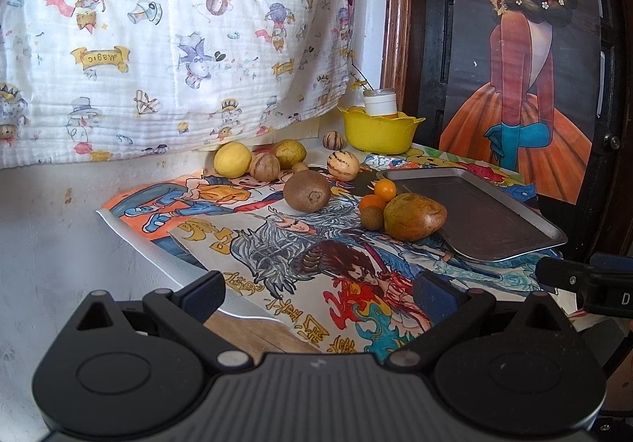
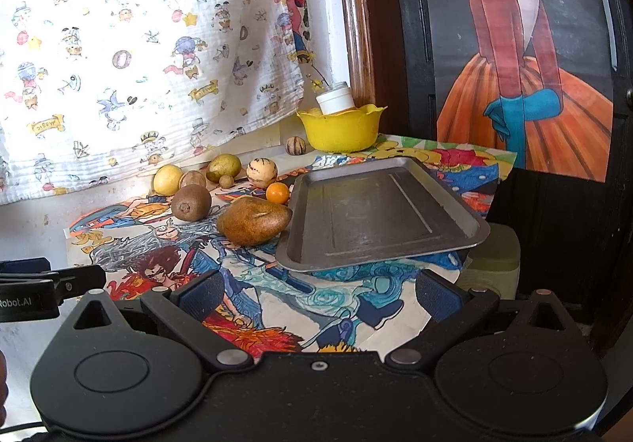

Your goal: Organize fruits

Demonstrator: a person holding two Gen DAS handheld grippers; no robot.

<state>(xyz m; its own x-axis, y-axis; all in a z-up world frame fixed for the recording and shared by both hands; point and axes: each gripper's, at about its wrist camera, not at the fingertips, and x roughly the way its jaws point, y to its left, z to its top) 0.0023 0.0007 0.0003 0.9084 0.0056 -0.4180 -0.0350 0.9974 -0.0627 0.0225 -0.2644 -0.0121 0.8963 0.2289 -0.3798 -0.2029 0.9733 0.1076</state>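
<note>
Several fruits lie loose on a table covered with cartoon posters. A brown kiwi (image 1: 307,190) (image 2: 191,202) sits mid-table, with a large mango (image 1: 414,216) (image 2: 254,221) resting against the left rim of a grey metal tray (image 1: 526,222) (image 2: 395,181). Small orange fruits (image 1: 384,189) (image 2: 277,192) lie beside the mango. A yellow lemon (image 1: 232,159) (image 2: 167,179) and striped round fruits (image 1: 342,165) (image 2: 262,173) sit further back. My left gripper (image 1: 318,293) and right gripper (image 2: 316,293) both hang open over the near posters, nothing between the fingers.
A yellow bowl (image 1: 378,131) (image 2: 340,131) holding a white jar (image 1: 379,102) stands at the back by a wooden frame. A patterned cloth (image 1: 158,46) hangs behind the fruits. A poster of a figure in an orange dress (image 1: 526,86) stands behind the tray.
</note>
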